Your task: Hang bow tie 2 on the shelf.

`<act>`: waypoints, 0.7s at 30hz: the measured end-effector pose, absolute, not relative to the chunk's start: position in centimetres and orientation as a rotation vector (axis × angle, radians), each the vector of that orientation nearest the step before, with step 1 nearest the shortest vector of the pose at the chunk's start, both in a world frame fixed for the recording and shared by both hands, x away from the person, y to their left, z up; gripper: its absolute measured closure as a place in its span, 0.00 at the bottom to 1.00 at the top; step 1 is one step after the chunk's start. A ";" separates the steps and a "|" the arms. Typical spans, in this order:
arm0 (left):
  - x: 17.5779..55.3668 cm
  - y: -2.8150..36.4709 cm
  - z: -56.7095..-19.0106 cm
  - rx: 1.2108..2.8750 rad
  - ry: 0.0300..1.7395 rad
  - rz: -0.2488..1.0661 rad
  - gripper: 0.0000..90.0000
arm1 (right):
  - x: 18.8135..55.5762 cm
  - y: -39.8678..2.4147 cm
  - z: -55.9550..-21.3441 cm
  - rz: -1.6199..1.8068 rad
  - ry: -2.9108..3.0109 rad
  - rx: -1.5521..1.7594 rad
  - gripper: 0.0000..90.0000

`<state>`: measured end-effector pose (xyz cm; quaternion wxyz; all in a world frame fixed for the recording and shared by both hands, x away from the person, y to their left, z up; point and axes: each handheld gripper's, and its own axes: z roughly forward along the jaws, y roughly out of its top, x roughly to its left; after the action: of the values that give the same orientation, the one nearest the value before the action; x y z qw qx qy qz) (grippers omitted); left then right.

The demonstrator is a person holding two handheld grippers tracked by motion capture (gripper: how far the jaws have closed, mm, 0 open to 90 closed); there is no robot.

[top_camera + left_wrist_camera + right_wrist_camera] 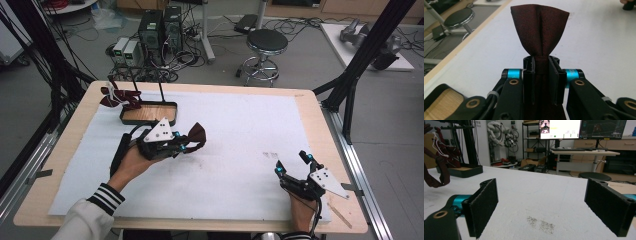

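I've got the left gripper [186, 146] pinching a dark red bow tie [539, 30] at its knot, above the white mat [240, 130]. Right gripper [292, 162] sits low on the mat, jaws spread wide with nothing between.

A grey floor [300, 65] lies beyond the wooden table [310, 107], crossed by loose cables [295, 22], with a round black stool [267, 42] and two computer towers [161, 27] standing on it. Farther back, a desk [584, 152] carries lit monitors [560, 128], beside dark shelving [529, 137].
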<state>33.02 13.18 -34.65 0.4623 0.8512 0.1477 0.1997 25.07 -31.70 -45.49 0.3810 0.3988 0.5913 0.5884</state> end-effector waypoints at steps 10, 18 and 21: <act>33.6 14.6 -33.7 2.030 0.444 0.550 0.85 | 25.1 -31.7 -45.5 1.501 1.510 1.018 0.12; 34.4 15.7 -33.4 1.984 0.502 0.555 0.85 | 25.1 -31.7 -45.5 1.502 1.511 1.019 0.12; 34.6 16.1 -33.3 1.953 0.533 0.565 0.85 | 25.1 -31.7 -45.5 1.502 1.511 1.019 0.12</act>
<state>34.63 16.11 -33.26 0.4969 0.8063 0.2202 0.2335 25.08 -31.70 -45.48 0.3803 0.3990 0.5917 0.5883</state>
